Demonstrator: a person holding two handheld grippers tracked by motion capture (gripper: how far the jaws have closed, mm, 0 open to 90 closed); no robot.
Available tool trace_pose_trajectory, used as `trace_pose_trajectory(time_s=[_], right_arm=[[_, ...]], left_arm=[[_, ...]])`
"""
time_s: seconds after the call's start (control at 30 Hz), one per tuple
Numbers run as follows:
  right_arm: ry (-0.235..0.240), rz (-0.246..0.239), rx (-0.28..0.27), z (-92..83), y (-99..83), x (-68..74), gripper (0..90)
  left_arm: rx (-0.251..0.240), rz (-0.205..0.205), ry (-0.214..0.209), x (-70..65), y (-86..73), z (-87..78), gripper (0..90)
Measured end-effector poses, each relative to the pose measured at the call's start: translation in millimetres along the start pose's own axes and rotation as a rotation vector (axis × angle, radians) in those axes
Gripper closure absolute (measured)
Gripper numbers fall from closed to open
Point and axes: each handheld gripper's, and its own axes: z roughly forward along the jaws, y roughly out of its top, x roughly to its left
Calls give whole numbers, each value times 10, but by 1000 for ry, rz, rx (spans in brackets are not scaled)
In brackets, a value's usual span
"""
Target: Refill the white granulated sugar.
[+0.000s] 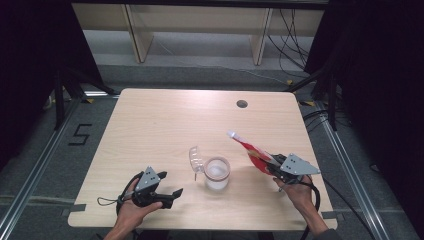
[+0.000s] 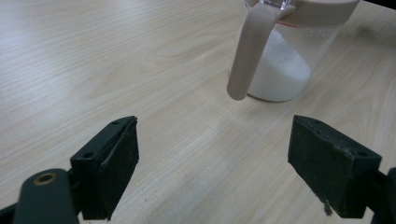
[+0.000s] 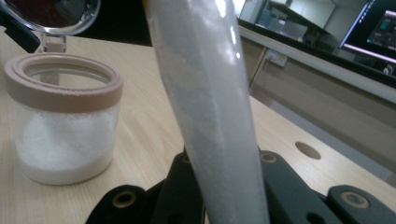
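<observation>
1. Pouch (image 1: pixel 248 149) of white grains, red and white, is seen from the high view in the right gripper (image 1: pixel 272 162), whose jaws are clamped on its lower end. Its long axis runs from the gripper up and to the left, with the free tip pointing toward the far side of the table (image 1: pixel 165 115). The open jar (image 1: pixel 217 173) stands just left of the pouch, between the 2 hands, and its clear flip lid (image 1: pixel 195 158) is swung back on the left side. The right gripper is the nearer one to the jar mouth, so I judge that tipping the pouch over the rim falls to that hand. The left gripper (image 1: pixel 170 187) rests low at the near-left, jaws apart and holding nothing.

2. Left gripper view: the 2 black jaws stand wide apart over bare wood. The jar (image 2: pixel 285 70) lies ahead and to the right, apart from both jaws, with its beige strap (image 2: pixel 250 51) hanging down the near wall and white powder heaped in the bottom.

3. Right gripper view: the pouch (image 3: pixel 210 102) rises from between the closed jaws and leans slightly left at the top. The jar (image 3: pixel 63 119) sits to the left, near but not touching, its beige rim (image 3: pixel 63 86) open and about 1 third full.
</observation>
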Motion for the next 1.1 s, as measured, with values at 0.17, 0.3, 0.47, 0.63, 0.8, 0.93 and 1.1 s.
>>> trace_pose_trajectory(time_s=[0.17, 0.3, 0.47, 0.63, 0.8, 0.93, 1.1], right_arm=[[-7, 37, 22, 11, -58, -35, 871], [-6, 44, 36, 28, -80, -45, 871], [6, 55, 68, 46, -118, -47, 871], [-10, 78, 56, 54, -130, -61, 870], [-15, 111, 58, 27, -152, -107, 868], [-22, 133, 77, -6, -152, -120, 867], [-32, 155, 71, -11, -159, -115, 866]], left_arm=[[2, -5, 3, -4, 1, -1, 160], [1, -2, 1, 0, 2, -1, 160], [1, 0, 2, 0, 4, -7, 160], [1, 0, 3, -1, 4, -8, 160], [2, 3, 2, 2, 4, -7, 160], [1, 0, 3, 0, 5, -8, 160], [1, 0, 8, 0, 6, -12, 160]])
